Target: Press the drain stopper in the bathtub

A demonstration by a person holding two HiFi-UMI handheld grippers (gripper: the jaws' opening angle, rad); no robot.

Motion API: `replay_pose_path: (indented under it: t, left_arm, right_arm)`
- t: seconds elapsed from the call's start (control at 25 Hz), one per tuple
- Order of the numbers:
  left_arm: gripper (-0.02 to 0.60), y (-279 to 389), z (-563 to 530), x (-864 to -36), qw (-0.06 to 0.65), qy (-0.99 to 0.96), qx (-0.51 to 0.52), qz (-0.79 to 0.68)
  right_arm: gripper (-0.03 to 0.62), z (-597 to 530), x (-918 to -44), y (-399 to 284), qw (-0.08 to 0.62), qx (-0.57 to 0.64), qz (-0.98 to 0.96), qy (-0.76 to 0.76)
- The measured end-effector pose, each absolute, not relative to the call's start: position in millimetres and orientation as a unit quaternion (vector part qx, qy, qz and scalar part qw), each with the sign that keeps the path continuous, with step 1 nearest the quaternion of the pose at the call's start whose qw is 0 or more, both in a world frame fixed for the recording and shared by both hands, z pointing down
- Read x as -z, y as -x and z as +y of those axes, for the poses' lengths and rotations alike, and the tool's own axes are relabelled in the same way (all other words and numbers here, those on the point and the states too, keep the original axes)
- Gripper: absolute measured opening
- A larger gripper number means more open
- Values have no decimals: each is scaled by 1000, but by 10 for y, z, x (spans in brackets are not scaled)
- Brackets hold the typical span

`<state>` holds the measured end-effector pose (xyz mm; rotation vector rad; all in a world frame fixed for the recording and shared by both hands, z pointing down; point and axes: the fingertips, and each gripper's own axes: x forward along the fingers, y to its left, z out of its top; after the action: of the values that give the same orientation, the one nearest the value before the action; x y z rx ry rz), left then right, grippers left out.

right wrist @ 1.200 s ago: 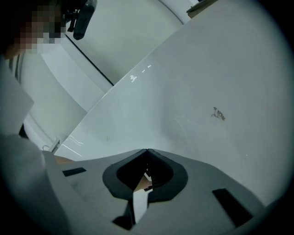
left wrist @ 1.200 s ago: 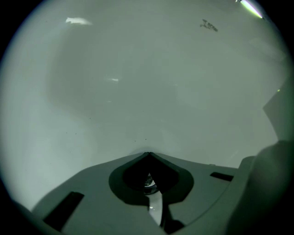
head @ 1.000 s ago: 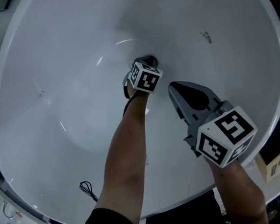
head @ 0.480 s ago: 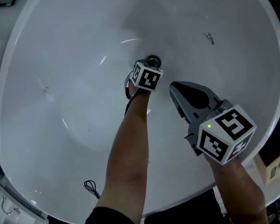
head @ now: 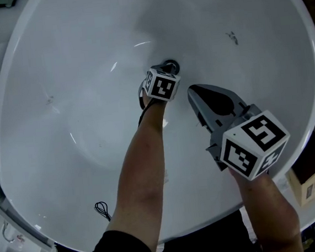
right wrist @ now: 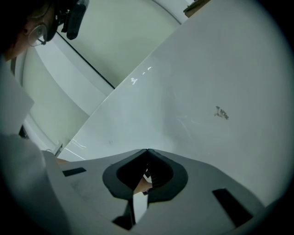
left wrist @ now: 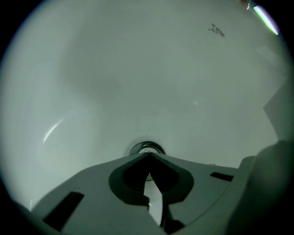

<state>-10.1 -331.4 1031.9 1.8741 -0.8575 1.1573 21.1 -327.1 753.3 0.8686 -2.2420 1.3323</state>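
A: Status, near end first?

B: A black cord (head: 101,210) lies on the near slope of the bathtub (head: 69,75), close to the rim. A cardboard box (head: 312,178) sits outside the rim at the right.

A: Right tongs?

B: The right tongs (head: 192,90) are held up above the tub floor, right of the other arm, with the marker cube (head: 254,146) closest to the head camera. Its own view shows the tips (right wrist: 147,150) clenched together with nothing gripped. They point at the sloped tub wall (right wrist: 206,82), not at the drain.

A: Left?

B: The left forearm (head: 145,168) reaches down into the basin. The left tongs (head: 167,67) are at the bottom of the bowl, with their cube (head: 162,87) just behind them. The tips are pinched shut and empty (left wrist: 148,154).

A: Stopper location?

B: The drain stopper (head: 173,67) is in the tub floor, directly at the left tips. In the left gripper view the round metal stopper (left wrist: 146,148) shows just past the closed point, and the point overlaps its near edge. I can't confirm contact from either view.

A: Anything beyond?

B: Only the far wall (left wrist: 138,69), which is plain white. A small dark mark (head: 231,38) sits up on it to the right, well apart from the drain. The same mark shows in both gripper views (left wrist: 217,30) (right wrist: 222,113).
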Motion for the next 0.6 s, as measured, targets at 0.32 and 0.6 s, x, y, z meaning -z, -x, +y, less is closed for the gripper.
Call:
replay_pose_path:
  t: [0.32,0.6]
  left_arm:
    - [15,131,-3098,-10011,362,-733,-474,-326]
    - [15,-34,-2994,-8826,344,-780,-407,-329]
  right_arm:
    - [15,-3254,-7521,-239,222,-453,-801,-323]
    - [14,-3114,-6843,-278,209,-420,-815,-340]
